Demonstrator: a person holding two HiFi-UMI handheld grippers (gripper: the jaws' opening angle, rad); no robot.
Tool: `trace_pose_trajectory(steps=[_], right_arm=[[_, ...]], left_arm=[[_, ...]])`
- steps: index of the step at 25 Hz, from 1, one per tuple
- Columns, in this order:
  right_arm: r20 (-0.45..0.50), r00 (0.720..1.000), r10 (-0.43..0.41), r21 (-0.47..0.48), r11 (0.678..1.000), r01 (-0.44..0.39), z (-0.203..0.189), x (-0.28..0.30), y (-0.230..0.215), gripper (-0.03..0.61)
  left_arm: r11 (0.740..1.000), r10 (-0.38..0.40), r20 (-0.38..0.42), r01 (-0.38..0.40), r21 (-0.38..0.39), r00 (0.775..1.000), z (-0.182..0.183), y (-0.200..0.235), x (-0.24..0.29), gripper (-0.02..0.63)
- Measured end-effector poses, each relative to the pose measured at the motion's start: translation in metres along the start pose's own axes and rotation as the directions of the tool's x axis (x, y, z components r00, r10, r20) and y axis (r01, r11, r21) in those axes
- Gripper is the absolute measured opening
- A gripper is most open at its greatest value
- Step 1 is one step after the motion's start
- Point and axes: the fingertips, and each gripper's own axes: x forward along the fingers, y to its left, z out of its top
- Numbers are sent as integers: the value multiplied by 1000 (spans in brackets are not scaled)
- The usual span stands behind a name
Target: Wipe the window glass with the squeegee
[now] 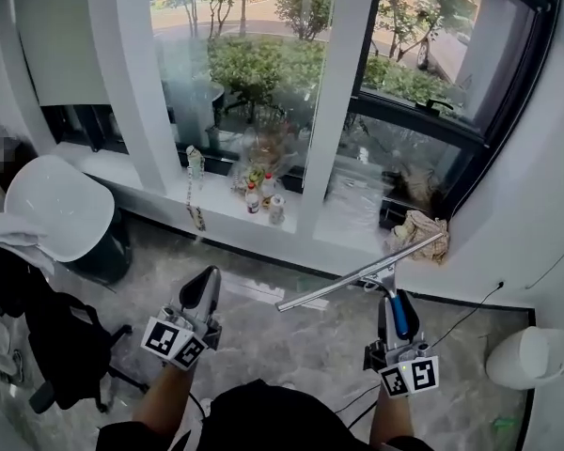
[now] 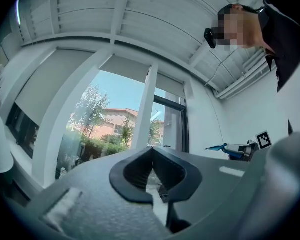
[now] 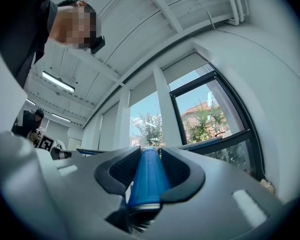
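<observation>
The squeegee has a long metal blade (image 1: 357, 273) and a blue handle (image 1: 401, 316). My right gripper (image 1: 395, 301) is shut on that handle (image 3: 149, 176), and the blade is held up at a slant below the window glass (image 1: 263, 73), well short of it. In the left gripper view the squeegee (image 2: 224, 148) shows far to the right. My left gripper (image 1: 208, 280) hangs beside it to the left, jaws together with nothing between them (image 2: 152, 153). Both gripper views look up at the window panes (image 2: 107, 126) (image 3: 205, 119).
Small bottles (image 1: 260, 195) and a hanging trinket stand on the white sill (image 1: 226, 209). A crumpled cloth (image 1: 419, 230) lies at the sill's right end. A white-backed chair (image 1: 61, 205) and a black office chair (image 1: 61, 341) are at the left, a white bin (image 1: 526, 355) at the right.
</observation>
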Motion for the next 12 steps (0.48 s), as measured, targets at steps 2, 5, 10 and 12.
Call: trace_pose_trajectory(steps=[2,5,10,12], right_arm=[[0,1000,-28,2,1000,28,1,-11,-19,135],[-4,997,-78,9,997,78,0,-28,-46,134],[-4,989,-148,11,989,148,6,-42,-77,135],[4,986,-168,3,986,168,9,-39,-87,135]], left_arm=[[1000,-26,-14,26,2,1000,-11,-19,15,0],[998,-61,-32,61,9,998,-21,-40,42,0],[994,-108,-29,109,14,994,-16,-59,78,0],[992,-124,-31,124,13,992,-19,-61,91,0]])
